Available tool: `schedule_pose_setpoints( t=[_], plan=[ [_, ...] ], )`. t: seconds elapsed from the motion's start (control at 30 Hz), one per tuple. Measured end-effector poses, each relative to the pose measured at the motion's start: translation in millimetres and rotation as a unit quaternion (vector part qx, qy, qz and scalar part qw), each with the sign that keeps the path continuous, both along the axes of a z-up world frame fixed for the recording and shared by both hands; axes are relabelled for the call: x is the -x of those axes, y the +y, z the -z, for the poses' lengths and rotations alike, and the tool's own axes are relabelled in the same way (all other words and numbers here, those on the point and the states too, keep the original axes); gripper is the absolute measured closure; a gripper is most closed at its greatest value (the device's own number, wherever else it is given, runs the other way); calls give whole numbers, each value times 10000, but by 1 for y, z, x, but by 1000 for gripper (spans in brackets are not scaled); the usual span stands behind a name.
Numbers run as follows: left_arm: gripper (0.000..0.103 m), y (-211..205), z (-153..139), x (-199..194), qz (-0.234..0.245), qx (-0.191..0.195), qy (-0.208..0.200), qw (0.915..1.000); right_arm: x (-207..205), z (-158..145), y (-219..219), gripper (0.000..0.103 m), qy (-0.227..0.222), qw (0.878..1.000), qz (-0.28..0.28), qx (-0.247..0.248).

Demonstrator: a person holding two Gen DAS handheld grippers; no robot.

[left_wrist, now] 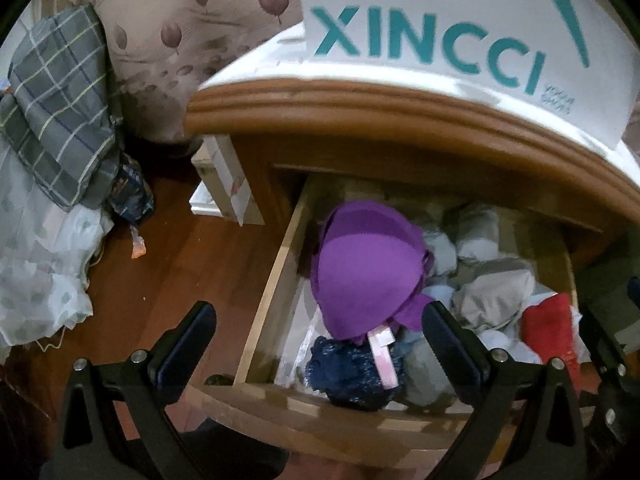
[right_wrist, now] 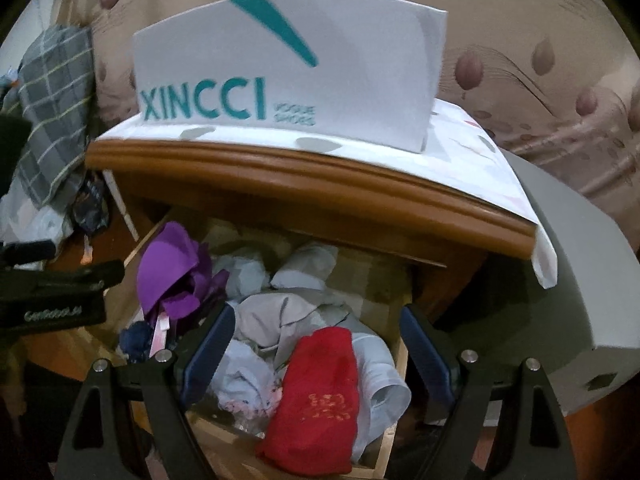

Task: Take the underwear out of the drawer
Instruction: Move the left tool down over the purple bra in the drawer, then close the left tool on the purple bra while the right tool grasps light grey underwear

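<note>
The wooden drawer [left_wrist: 276, 280] stands pulled open under the nightstand, stuffed with crumpled clothes. In the left wrist view the left gripper [left_wrist: 320, 320] hovers above the drawer's near left corner with its jaws spread wide and nothing between them. A purple bra [left_wrist: 364, 276] fills the centre of that frame, lying at the left end of the drawer on top of the heap. Just below it, toward the bottom of the frame, sits a dark blue lace piece [left_wrist: 348, 372], with a pink strap [left_wrist: 384, 354] lying across it.

In the right wrist view the right gripper [right_wrist: 316, 340] also hangs wide open and holds nothing, over the drawer's right part. A red garment [right_wrist: 320, 396] lies between its fingers in the lower centre of the frame, with pale grey and light blue clothes [right_wrist: 280, 312] bunched above and beside it. The purple bra shows at the left of that frame.

On the nightstand's cloth-covered tabletop [right_wrist: 460, 136] stands a white shoe box [right_wrist: 296, 76] lettered XINCCI. A grey checked pillow [left_wrist: 60, 108] lies at the upper left of the left view, above the brown wooden floor [left_wrist: 168, 248].
</note>
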State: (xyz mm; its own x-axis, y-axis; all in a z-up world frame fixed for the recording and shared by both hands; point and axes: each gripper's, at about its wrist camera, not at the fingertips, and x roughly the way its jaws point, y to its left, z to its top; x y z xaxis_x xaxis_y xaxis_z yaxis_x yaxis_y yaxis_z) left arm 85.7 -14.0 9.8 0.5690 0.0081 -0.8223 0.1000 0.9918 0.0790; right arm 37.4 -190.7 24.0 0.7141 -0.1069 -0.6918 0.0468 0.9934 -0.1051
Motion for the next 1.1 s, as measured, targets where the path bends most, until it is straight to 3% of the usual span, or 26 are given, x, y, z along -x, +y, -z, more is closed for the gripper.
schedule_pose_setpoints(
  t=[0.17,0.27,0.47,0.7,1.1],
  plan=[
    [1,12,13,-9,-151,-22,319,9994,0,5,11,17,147,9993,-339,72],
    [1,22,13,-10,-303,154,388,9987,-1,7,9,17,346,9980,-453,-288],
    [1,30,10,-12,-417,228,384,9981,-4,19,15,17,638,9963,-564,-113],
    [1,27,7,-13,-315,-23,276,9991,-6,33,32,17,973,9916,-854,0],
    [1,58,5,-24,-828,155,378,9957,-48,56,38,17,1923,9766,-947,-152]
  ],
)
